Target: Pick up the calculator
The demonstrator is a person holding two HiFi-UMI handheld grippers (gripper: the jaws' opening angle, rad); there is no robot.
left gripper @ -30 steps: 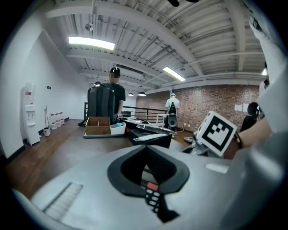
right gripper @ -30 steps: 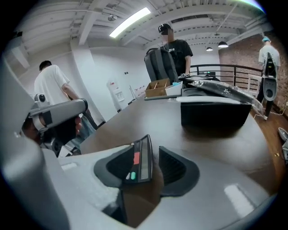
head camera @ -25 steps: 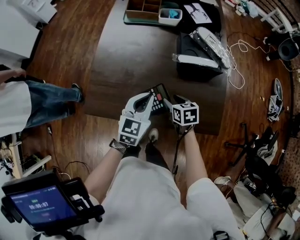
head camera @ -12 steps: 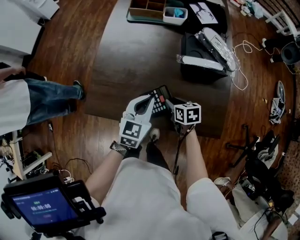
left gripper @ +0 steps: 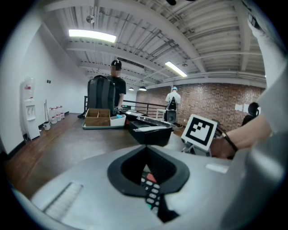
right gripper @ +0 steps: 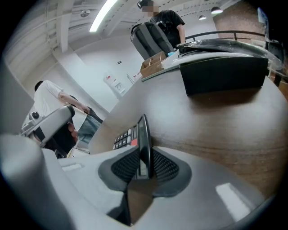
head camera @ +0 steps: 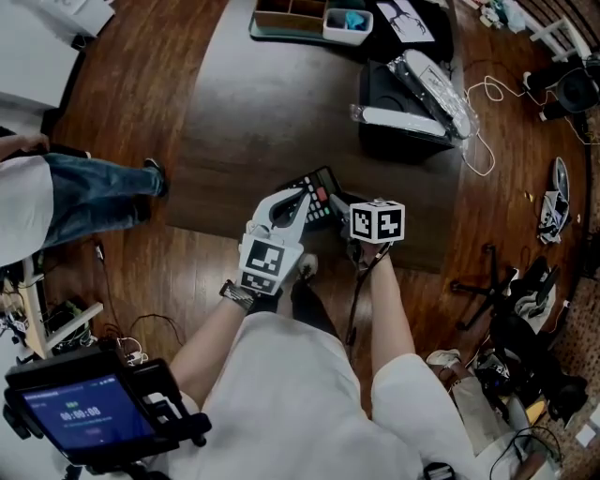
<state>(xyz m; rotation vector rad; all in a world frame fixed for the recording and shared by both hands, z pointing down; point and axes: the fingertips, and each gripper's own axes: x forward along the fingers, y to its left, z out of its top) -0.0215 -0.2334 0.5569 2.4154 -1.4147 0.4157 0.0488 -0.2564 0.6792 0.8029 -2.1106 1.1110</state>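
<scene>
The black calculator [head camera: 321, 191] with a red key is at the near edge of the dark table [head camera: 262, 112]. My left gripper [head camera: 298, 202] reaches it from the near left. In the left gripper view its keys [left gripper: 151, 192] show between the dark pads, which are shut on it. My right gripper [head camera: 341, 208], under its marker cube, comes in from the near right. In the right gripper view the calculator [right gripper: 143, 132] stands edge-on between the ribbed pads [right gripper: 123, 167]. Those jaws have just been closing and now press on both faces of the calculator.
A black box [head camera: 403, 131] with a plastic-wrapped item on top sits at the table's far right. A compartment tray [head camera: 291, 19] stands at the far edge. A white cable [head camera: 478, 122] and a tripod [head camera: 497, 291] lie on the floor to the right. A person [head camera: 56, 197] stands at left.
The right gripper's marker cube has turned a little and edged closer to the calculator. The left gripper and the calculator stay where they were.
</scene>
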